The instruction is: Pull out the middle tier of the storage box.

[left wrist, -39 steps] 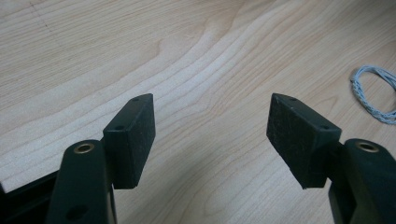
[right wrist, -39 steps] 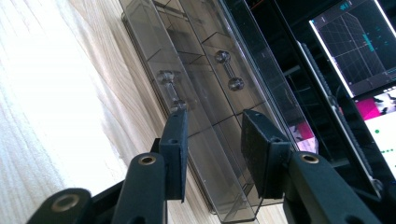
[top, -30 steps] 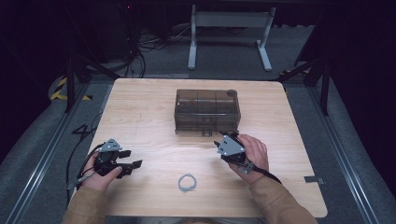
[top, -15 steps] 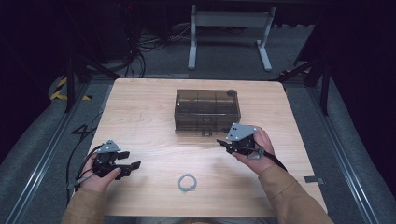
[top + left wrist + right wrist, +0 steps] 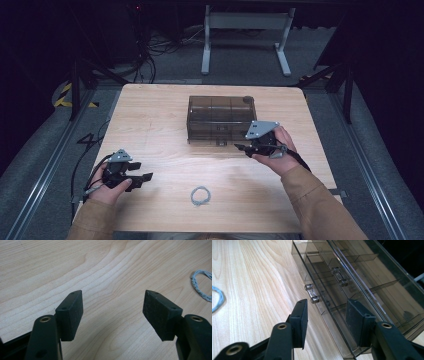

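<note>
Jaws: left gripper (image 5: 142, 177) parted, empty, resting low on the table (image 5: 150, 120); right gripper (image 5: 241, 147) apart, nothing between, having just been opening. Grey cord loop (image 5: 200, 195) near front edge. Smoked plastic drawer box (image 5: 221, 116) mid-table, its lower handle (image 5: 311, 293) just beyond the right gripper.

A pale wooden table (image 5: 150, 115) with wavy tan grain lines carries a see-through, smoke-brown plastic drawer box (image 5: 221, 118) with clear handles (image 5: 312, 293). A small loop of light grey-blue braided cord (image 5: 200, 195) lies on the wood. The left gripper (image 5: 142, 178) and the right gripper (image 5: 241, 148) are matte black with brass-coloured screw rings, each topped by a grey plate. The person's sleeves (image 5: 320, 205) are tan. The floor around is dark grey, with one yellow-and-black striped patch (image 5: 67, 96).
</note>
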A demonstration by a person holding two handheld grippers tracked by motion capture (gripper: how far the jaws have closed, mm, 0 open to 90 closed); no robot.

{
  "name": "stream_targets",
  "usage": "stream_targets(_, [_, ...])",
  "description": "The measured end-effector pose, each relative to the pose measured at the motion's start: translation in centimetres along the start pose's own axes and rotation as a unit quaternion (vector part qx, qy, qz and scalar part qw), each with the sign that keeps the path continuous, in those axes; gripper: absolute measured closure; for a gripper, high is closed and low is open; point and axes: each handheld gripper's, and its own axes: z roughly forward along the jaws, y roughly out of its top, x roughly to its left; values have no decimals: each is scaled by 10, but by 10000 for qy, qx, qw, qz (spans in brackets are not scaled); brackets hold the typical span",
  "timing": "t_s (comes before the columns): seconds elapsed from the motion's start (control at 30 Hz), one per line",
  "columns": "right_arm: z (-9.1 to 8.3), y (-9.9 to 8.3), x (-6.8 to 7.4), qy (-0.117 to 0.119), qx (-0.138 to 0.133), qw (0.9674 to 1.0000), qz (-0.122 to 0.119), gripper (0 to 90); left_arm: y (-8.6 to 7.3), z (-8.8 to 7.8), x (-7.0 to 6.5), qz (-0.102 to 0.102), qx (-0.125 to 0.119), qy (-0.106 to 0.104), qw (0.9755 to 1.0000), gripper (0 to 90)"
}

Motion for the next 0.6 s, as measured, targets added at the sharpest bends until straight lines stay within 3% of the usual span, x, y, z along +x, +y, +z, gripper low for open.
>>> stream_targets(0.13, [1, 3, -7, 131, 196, 9997, 61, 531, 0, 0, 0, 0, -2, 12, 10000, 337])
stream_targets(0.27, [6, 6, -15, 360, 576, 9971, 335, 520, 0, 0, 1, -1, -1, 15, 10000, 336])
stream_targets(0.6, [12, 14, -29, 541, 953, 9937, 237, 535, -1, -1, 1, -14, -19, 10, 10000, 335])
